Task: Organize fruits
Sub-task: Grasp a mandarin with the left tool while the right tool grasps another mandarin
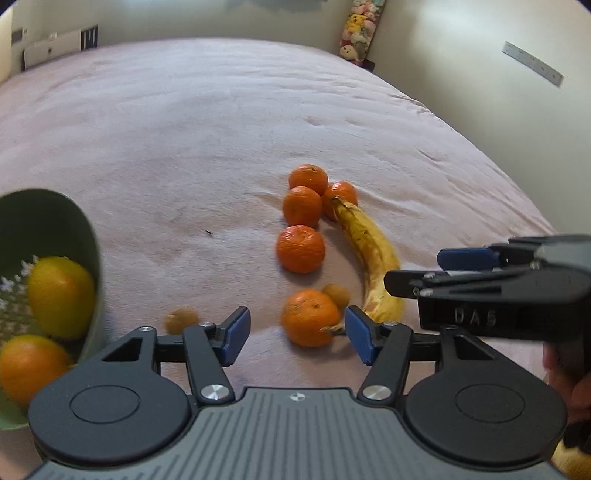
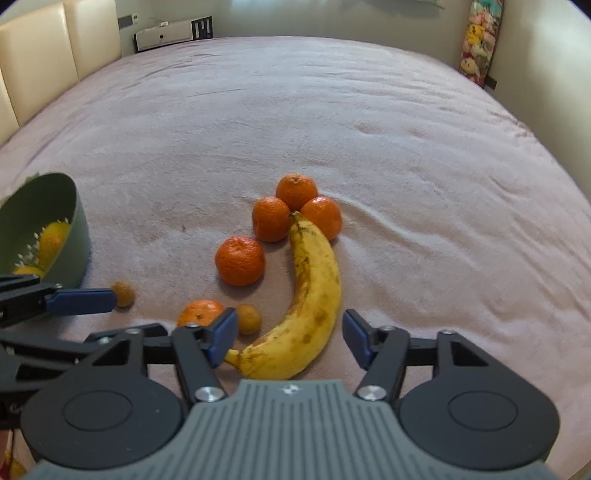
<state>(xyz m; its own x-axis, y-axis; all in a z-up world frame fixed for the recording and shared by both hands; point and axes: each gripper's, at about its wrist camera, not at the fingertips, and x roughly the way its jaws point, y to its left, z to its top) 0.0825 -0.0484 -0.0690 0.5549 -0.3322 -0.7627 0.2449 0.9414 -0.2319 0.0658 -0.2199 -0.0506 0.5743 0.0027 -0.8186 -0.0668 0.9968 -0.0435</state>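
Observation:
Several tangerines (image 1: 301, 249) and a spotted banana (image 1: 373, 258) lie on the pink bedspread, with two small brown fruits (image 1: 336, 294). My left gripper (image 1: 293, 334) is open and empty, just short of the nearest tangerine (image 1: 309, 317). A green bowl (image 1: 79, 229) at the left holds a mango (image 1: 61, 295) and an orange (image 1: 31, 365). My right gripper (image 2: 290, 341) is open, its fingers on either side of the banana's (image 2: 314, 288) stem end. The bowl (image 2: 72, 221) and the tangerines (image 2: 240, 260) also show in the right wrist view.
The pink bedspread (image 2: 332, 110) stretches far behind the fruit. A cream headboard (image 2: 44, 44) stands at the left, and a strip of plush toys (image 2: 478, 40) hangs at the far right corner. A white device (image 2: 166, 35) sits by the back wall.

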